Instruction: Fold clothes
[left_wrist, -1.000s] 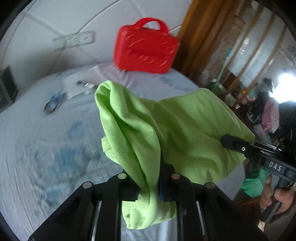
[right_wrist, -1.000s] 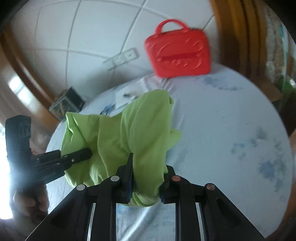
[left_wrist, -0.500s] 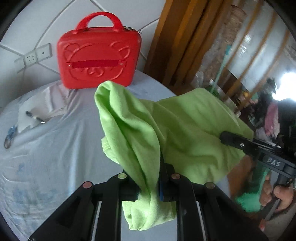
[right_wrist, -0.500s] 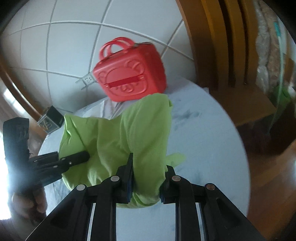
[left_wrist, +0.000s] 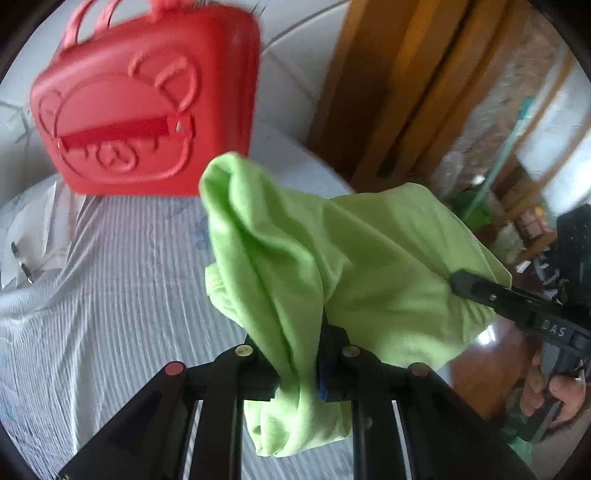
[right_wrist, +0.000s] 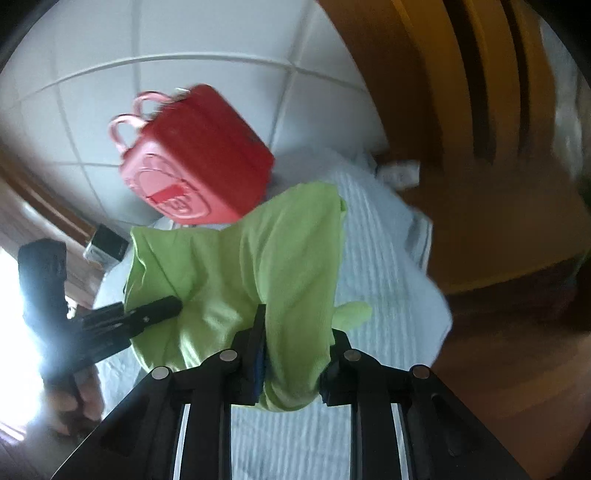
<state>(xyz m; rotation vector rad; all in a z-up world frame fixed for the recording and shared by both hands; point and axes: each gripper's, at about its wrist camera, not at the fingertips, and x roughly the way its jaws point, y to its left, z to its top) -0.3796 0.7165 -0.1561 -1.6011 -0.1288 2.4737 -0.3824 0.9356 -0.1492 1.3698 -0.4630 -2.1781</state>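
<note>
A: Where is the cloth (left_wrist: 354, 266)?

B: Centre of both views, lime green, lifted off the bed (left_wrist: 110, 295) and strung between the two grippers. In the left wrist view it rises in a bunched fold at centre and spreads toward the right of the frame.

A: And the left gripper (left_wrist: 297, 373)?

B: Bottom centre of its own view. Its fingers are pressed nearly together on a gathered fold of the cloth, with a tail of fabric hanging below them. From the right wrist view it shows at the left (right_wrist: 162, 308), its tip against the cloth's left part.

A: The right gripper (right_wrist: 293, 363)?

B: Same story: bottom centre of its view, fingers narrowed onto a thick band of cloth that runs up between them. In the left wrist view it enters from the right edge (left_wrist: 465, 284), tip buried in the cloth's right side.

A: What else is around?

B: A red case (left_wrist: 144, 107) with a bear face stands on the bed at upper left, behind the cloth. Papers (left_wrist: 37, 229) lie at the left edge. Wooden trim (left_wrist: 399, 85) fills the upper right.
</note>
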